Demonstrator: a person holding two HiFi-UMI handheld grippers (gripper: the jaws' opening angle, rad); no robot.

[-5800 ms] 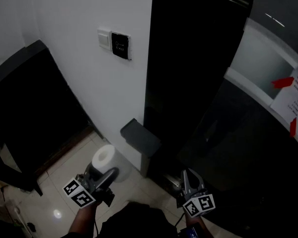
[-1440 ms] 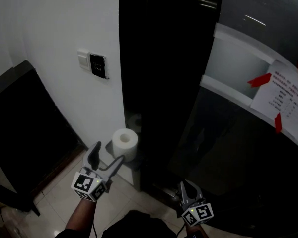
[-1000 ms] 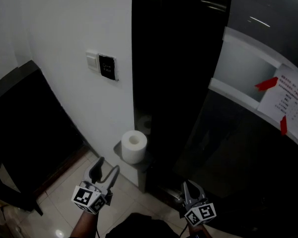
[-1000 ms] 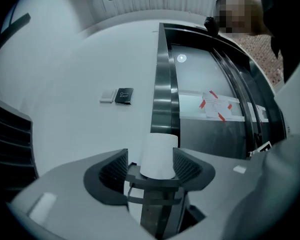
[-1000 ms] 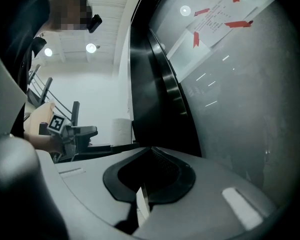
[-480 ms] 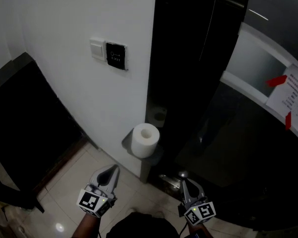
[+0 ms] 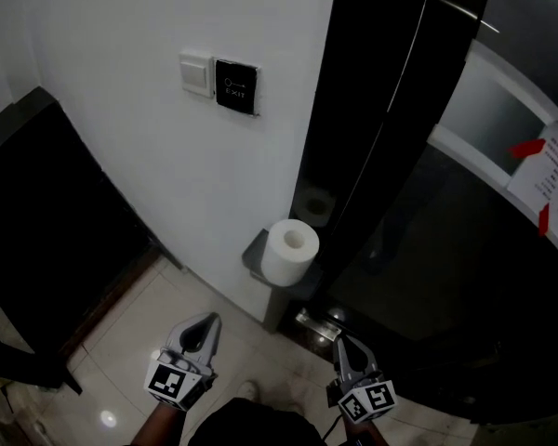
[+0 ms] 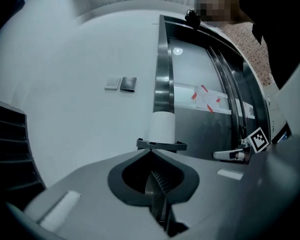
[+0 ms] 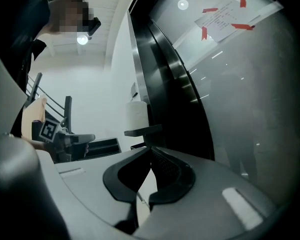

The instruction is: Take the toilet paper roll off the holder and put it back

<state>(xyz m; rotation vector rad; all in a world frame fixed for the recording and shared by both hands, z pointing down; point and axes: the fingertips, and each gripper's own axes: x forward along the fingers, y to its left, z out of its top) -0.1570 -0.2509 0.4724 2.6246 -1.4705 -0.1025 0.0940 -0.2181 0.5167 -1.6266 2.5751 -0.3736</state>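
The white toilet paper roll (image 7: 291,249) stands upright on a small grey holder shelf (image 7: 257,253) fixed to the white wall beside a black door frame. My left gripper (image 7: 208,322) is low in the head view, below and left of the roll, shut and empty. In the left gripper view the roll (image 8: 162,126) and holder (image 8: 161,144) lie straight ahead of the left gripper (image 8: 151,152), apart from it. My right gripper (image 7: 340,343) is below and right of the roll, shut with nothing held. From the right gripper (image 9: 150,149), the roll (image 9: 137,113) is ahead on the holder (image 9: 142,130).
An exit button panel (image 7: 235,86) and a white switch (image 7: 194,72) sit on the wall above. The glossy black door (image 7: 418,249) fills the right, with a taped paper notice (image 7: 551,170). Dark furniture (image 7: 37,203) is at the left. Pale floor tiles (image 7: 158,305) lie below.
The left gripper, which carried the roll earlier, left it on the holder, then shut its jaws and drew back down. The view has shifted, so the roll sits further right.
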